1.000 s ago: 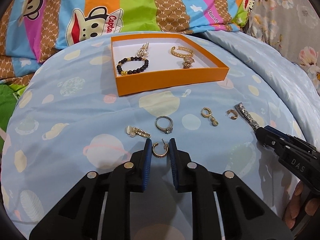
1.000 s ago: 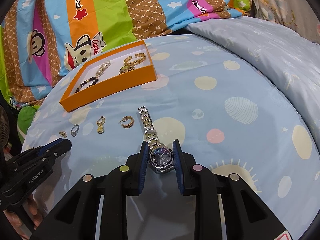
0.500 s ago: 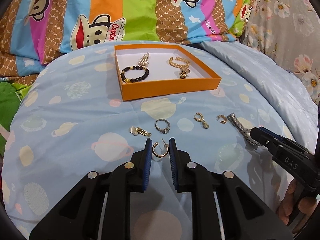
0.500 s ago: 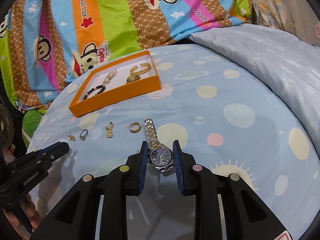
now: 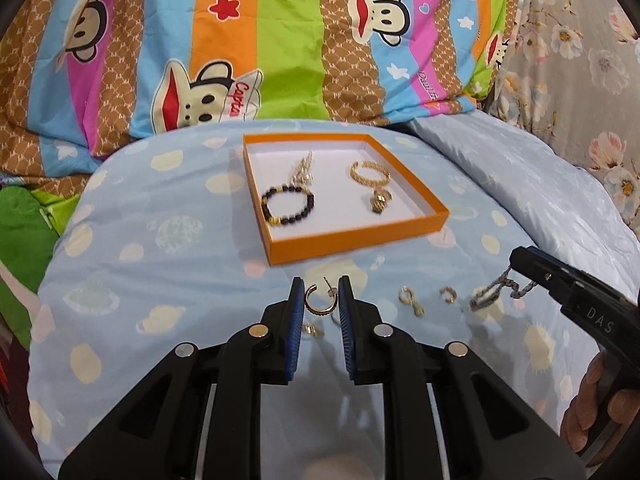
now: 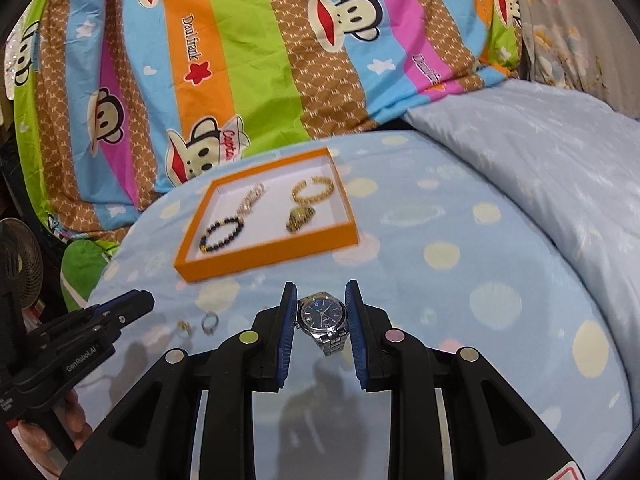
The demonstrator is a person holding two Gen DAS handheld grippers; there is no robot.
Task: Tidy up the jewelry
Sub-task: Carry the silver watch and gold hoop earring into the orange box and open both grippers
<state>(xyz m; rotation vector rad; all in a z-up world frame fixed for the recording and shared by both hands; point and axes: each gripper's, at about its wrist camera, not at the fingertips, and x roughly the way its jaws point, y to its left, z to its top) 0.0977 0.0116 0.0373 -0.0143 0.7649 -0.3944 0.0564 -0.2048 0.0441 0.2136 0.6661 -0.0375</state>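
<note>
My left gripper (image 5: 319, 294) is shut on a gold hoop earring (image 5: 321, 302) and holds it above the blue bedspread, short of the orange tray (image 5: 356, 243). My right gripper (image 6: 321, 300) is shut on a silver watch with a blue dial (image 6: 322, 316), lifted off the bed; its strap (image 5: 490, 295) hangs from that gripper in the left wrist view. The tray (image 6: 264, 258) holds a black bead bracelet (image 5: 287, 209), a gold chain bracelet (image 5: 370, 174) and a pale pearl piece (image 5: 303, 170).
On the bedspread lie a gold drop earring (image 5: 411, 300), a small gold hoop (image 5: 447, 294), a silver ring (image 6: 209, 322) and a small gold earring (image 6: 185, 326). A striped monkey-print quilt (image 5: 280, 40) rises behind the tray. A fan (image 6: 20, 268) stands at the left.
Both grippers have risen off the bed and moved toward the tray, the left carrying the hoop earring and the right carrying the watch, which now hangs free.
</note>
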